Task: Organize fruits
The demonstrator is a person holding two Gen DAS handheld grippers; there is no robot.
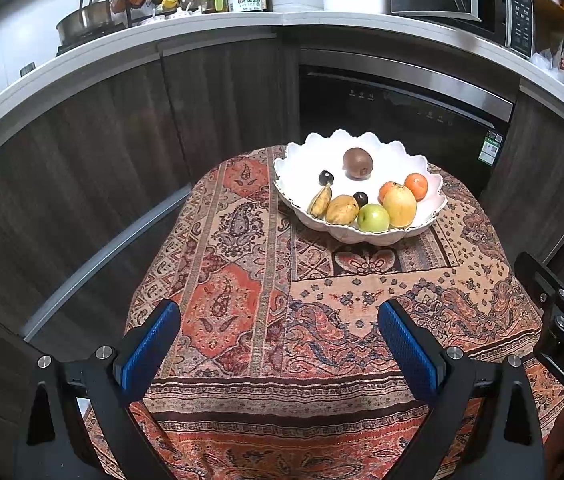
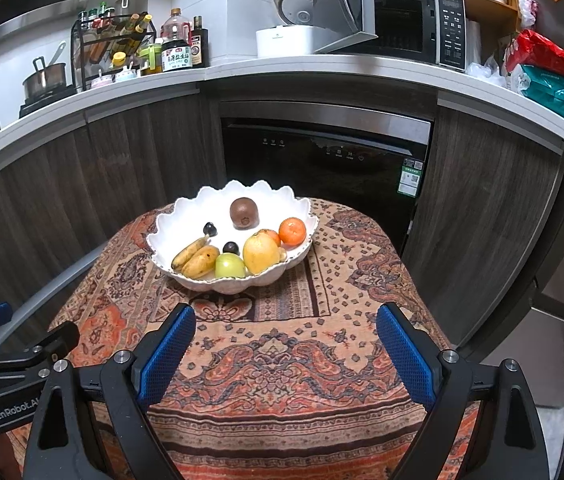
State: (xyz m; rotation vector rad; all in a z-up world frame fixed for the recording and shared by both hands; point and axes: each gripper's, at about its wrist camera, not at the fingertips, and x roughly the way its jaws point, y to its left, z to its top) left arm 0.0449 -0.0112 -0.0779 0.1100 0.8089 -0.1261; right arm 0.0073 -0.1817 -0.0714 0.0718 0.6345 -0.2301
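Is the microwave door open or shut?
Open: the microwave door swings out leftward, exposing the dark cavity, in both views.

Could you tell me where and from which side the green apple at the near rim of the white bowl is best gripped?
Probably across the green apple's widest middle, coming down from above with the right tool. The bowl's scalloped rim blocks a level approach, a yellow fruit touches one side and a mango crowds the other, so fingers fit best front-to-back.

white scalloped ceramic bowl (image 2: pixel 169 232) on patterned woven tablecloth (image 2: pixel 282 360), toward far edge. in bowl: brown round kiwi (image 2: pixel 243 211) at back; small yellow bananas (image 2: pixel 189 254) front left; green apple (image 2: pixel 229 266) beside large yellow pear-like fruit (image 2: pixel 259 252); orange tangerine (image 2: pixel 292 231) right. black dishwasher (image 2: pixel 322 160) behind table.
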